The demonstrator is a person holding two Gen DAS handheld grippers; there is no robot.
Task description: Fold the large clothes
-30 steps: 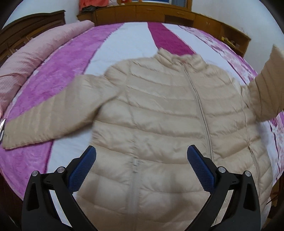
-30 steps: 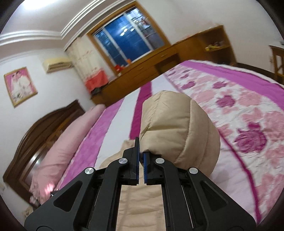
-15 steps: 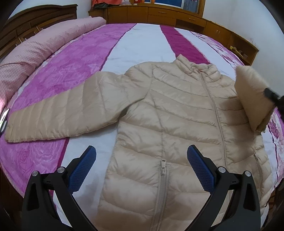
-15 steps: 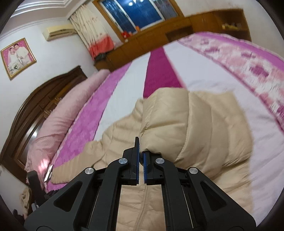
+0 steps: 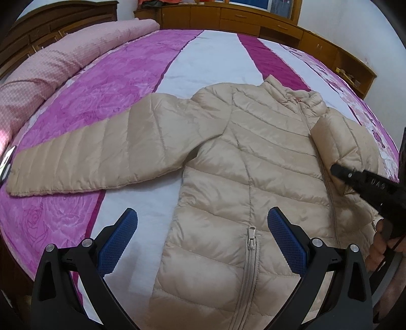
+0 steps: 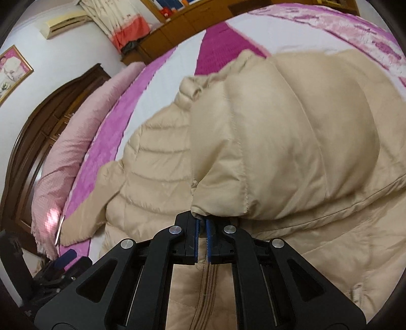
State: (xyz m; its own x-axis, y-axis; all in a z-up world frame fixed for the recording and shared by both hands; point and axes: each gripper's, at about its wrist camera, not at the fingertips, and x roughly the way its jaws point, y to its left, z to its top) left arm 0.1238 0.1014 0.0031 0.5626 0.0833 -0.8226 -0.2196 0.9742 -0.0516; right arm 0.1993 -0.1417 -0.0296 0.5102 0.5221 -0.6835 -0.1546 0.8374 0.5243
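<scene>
Nearest in the left wrist view, the left tool (image 5: 202, 229) hangs above the lower front of a beige puffer jacket (image 5: 243, 172); its two blue-padded fingers (image 5: 118, 238) stand wide apart, with nothing between them and touching nothing; the jacket's zip pull (image 5: 251, 234) lies below the gap, nearer the right-hand finger. The jacket lies front up and zipped on a bed (image 5: 210, 61) covered in purple, white and magenta stripes; its collar points away from the camera; one sleeve (image 5: 88, 162) stretches flat out to the left across the purple stripe. At the right edge, the right tool (image 5: 336, 170) reaches in, held by a person's hand (image 5: 383, 241); its tip meets the cuff of the other sleeve (image 5: 335, 137), which is folded inward over the jacket's chest. In the right wrist view, the right tool (image 6: 202, 228) has its fingers drawn almost together, clamped on the hem of that sleeve's cuff (image 6: 220, 205); the puffy sleeve bulges just beyond the fingertips, with the jacket's zipped front below. Farther off, a long pink pillow (image 5: 50, 73) runs along the left side of the bed beside a dark wooden headboard (image 5: 55, 22); a wooden cabinet (image 5: 241, 17) lines the far wall.
</scene>
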